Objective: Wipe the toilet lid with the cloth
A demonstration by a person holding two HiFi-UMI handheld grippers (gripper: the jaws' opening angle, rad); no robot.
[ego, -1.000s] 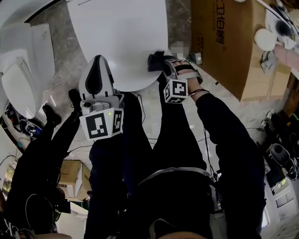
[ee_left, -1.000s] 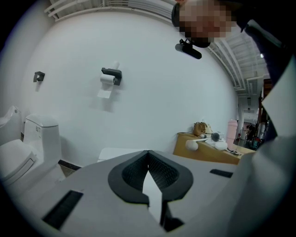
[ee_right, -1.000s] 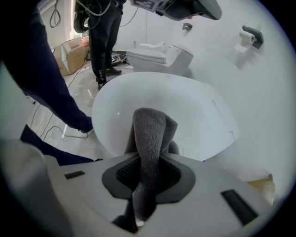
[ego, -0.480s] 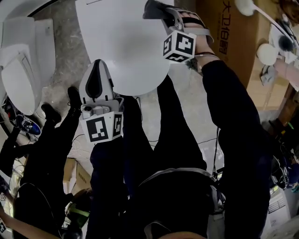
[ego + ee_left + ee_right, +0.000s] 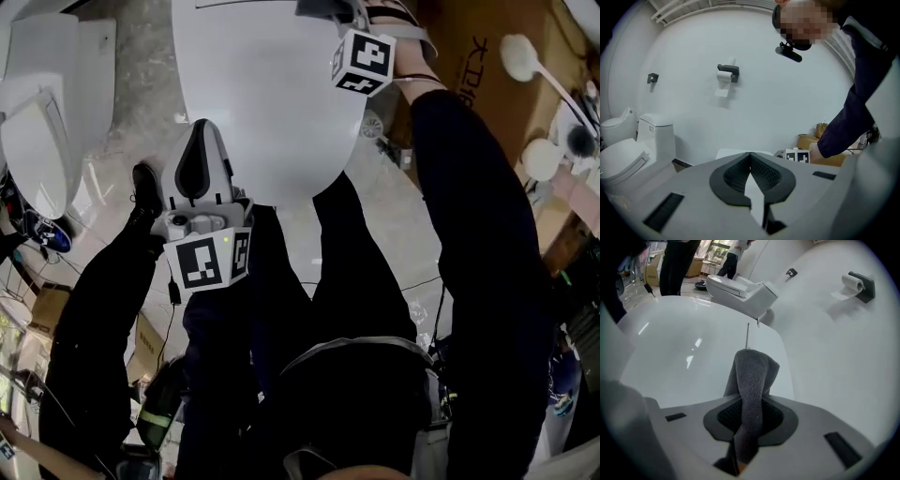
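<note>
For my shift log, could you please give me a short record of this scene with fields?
Right tongs: shut on the cloth
Cloth: grey, its end seems to rest on the toilet lid
Toilet lid: white, closed
Left tongs: shut, nothing between them
Nearby: second toilet to the person's left, cardboard box to the right

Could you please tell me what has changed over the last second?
The right tool, shut on the grey cloth, swept across the toilet lid from its near edge toward the far end. The left tool, shut and empty, stayed by the near edge.
</note>
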